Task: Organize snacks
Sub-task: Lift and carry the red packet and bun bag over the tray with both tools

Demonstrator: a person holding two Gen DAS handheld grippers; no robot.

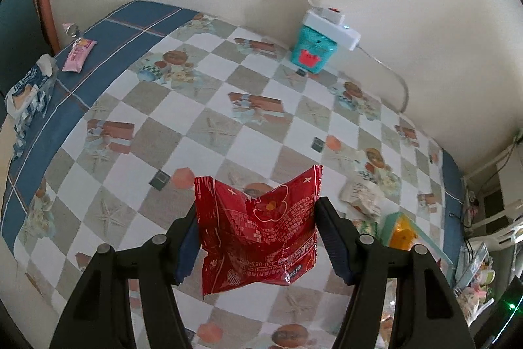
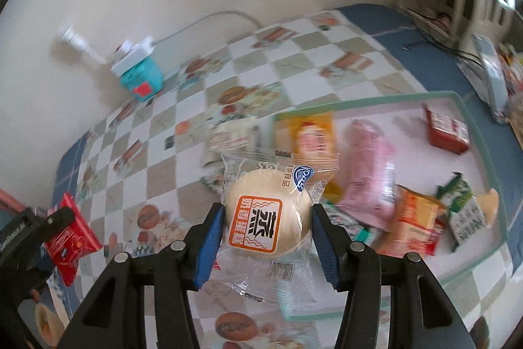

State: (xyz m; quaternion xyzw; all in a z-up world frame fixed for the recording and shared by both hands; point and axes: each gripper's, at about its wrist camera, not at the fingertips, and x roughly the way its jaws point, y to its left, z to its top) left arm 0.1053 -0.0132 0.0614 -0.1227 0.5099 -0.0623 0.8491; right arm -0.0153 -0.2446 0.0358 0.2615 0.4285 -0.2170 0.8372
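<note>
I had a snack in each gripper, both lifted clear of the table. The left gripper (image 1: 256,237) was clamped on a red foil packet (image 1: 258,231), its pads pressing the packet's two side edges so the foil buckled inward at the top; the packet's long axis ran up and away from me along the fingers. The right gripper (image 2: 266,234) was closed on a round steamed cake in a clear wrapper (image 2: 266,219), pads against the cake's left and right sides, wrapper ends sticking out front and back.

What my next move turned on was the green-rimmed tray (image 2: 483,133). From the right gripper it lay just ahead and to the right, its near-left corner almost under the cake — so the right hand was plainly the nearer one. From the left wrist view only a corner of that tray showed at the lower right, so the red packet had the longer way to go, rightward.

Counts, as far as motion blur allowed: two held snacks; in the tray about six — a yellow packet (image 2: 305,133), a pink one (image 2: 369,172), a small red box (image 2: 446,130), an orange packet (image 2: 415,224), a green-and-white one (image 2: 464,211), and a pale round one at the far edge. One pale crumpled packet (image 1: 361,193) lay on the checked cloth (image 1: 209,87) beside the tray, and one pink packet (image 1: 78,53) far off to the left — well apart from everything else.
</note>
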